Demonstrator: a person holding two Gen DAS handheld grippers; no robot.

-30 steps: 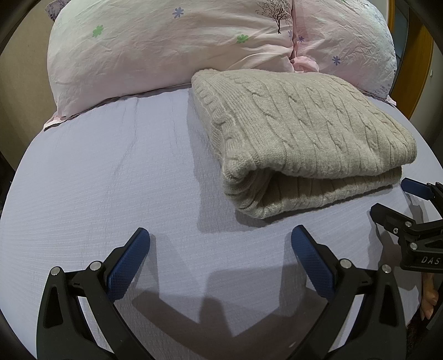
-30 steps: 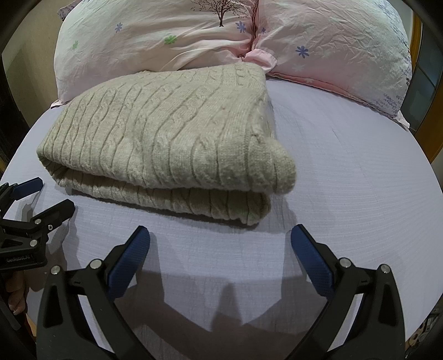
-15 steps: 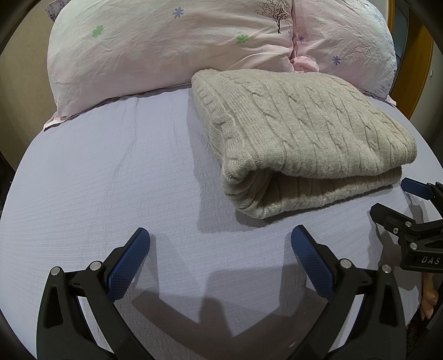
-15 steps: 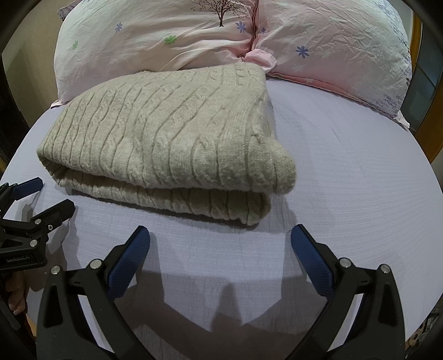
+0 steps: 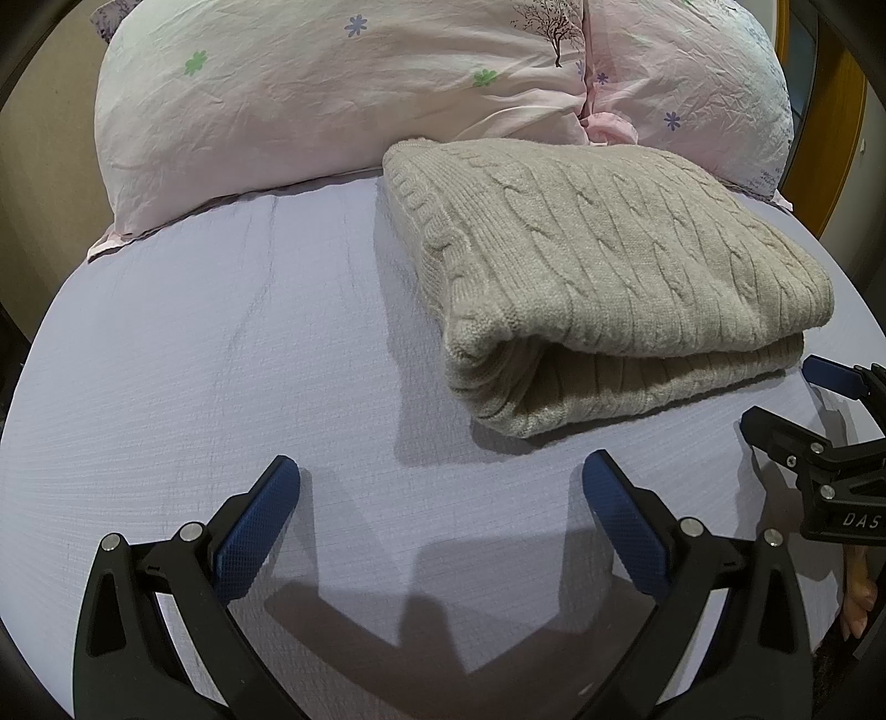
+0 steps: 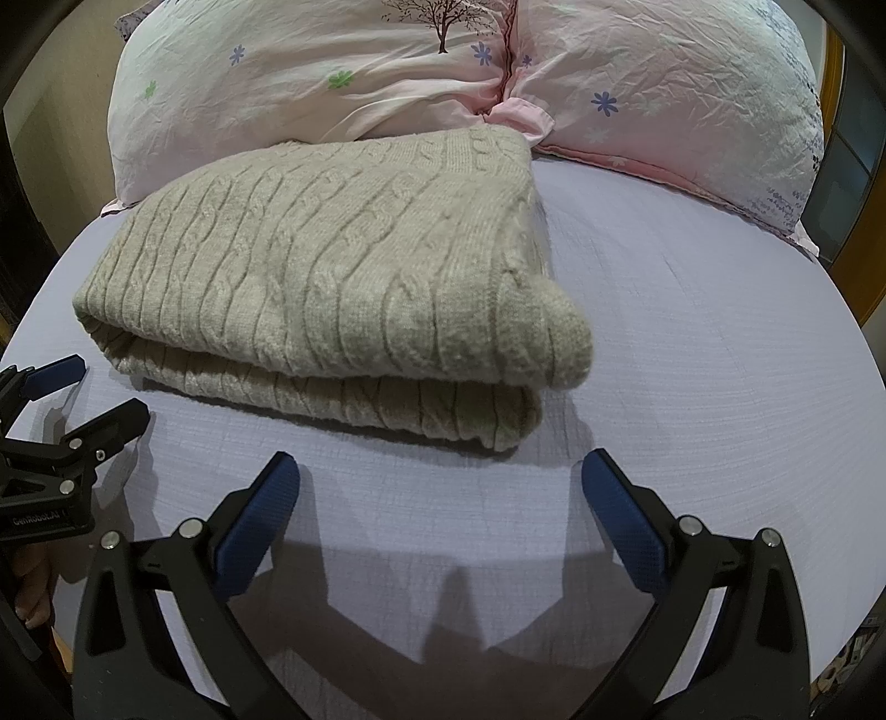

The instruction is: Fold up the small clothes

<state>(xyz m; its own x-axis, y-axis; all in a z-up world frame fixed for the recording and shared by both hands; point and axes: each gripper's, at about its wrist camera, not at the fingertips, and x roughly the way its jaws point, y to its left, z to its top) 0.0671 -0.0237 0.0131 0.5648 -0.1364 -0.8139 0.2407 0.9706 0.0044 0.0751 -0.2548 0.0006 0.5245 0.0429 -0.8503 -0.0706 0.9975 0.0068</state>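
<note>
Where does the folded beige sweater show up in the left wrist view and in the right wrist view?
Left wrist: folded beige sweater lies right of centre.
Right wrist: sweater lies left of centre.
Shared landmark: tree print on the pillow behind it.

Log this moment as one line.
beige cable-knit sweater: folded on lavender sheet | left tongs: open, empty | right tongs: open, empty

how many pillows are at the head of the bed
2. One pillow lies behind the folded cable-knit sweater toward the left, the other pillow behind it to the right; they meet above the sweater. None appears hidden.
</note>
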